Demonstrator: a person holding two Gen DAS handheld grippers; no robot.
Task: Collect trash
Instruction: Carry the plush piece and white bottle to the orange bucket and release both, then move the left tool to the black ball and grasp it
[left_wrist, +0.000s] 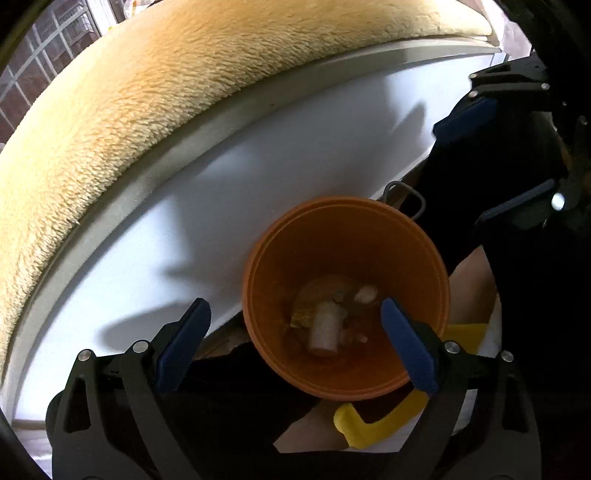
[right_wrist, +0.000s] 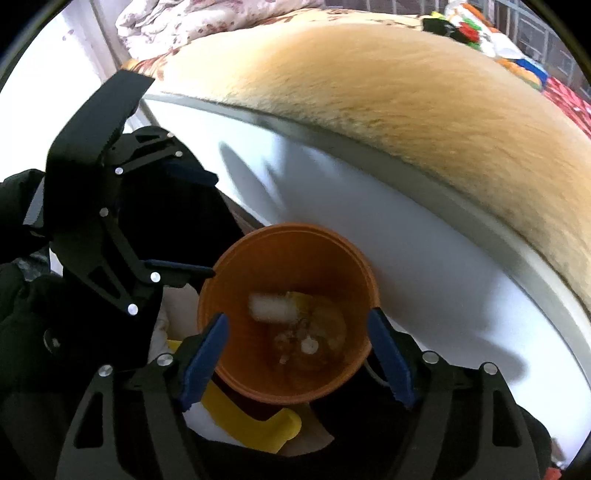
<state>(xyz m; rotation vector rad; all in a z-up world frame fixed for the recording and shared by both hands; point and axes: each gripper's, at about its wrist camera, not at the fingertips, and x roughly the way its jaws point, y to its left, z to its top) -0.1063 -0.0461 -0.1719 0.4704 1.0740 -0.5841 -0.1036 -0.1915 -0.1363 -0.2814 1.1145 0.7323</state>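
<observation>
Fingers (left_wrist: 406, 347) of the left gripper (left_wrist: 295, 343) stand wide and empty; those of the right gripper (right_wrist: 295, 354) likewise, both poised above the orange bin (left_wrist: 288, 354). Inside lie scraps: a white crumpled wad (right_wrist: 269, 308) and small bits, judged light and soft, easily crushed. The bin looks thin plastic, light, liable to tip; its rim offers the firmest hold. A yellow piece (left_wrist: 369, 424) lies beside it. Beyond, the white bed frame (left_wrist: 184, 221) and tan fleece blanket (left_wrist: 147, 92).
</observation>
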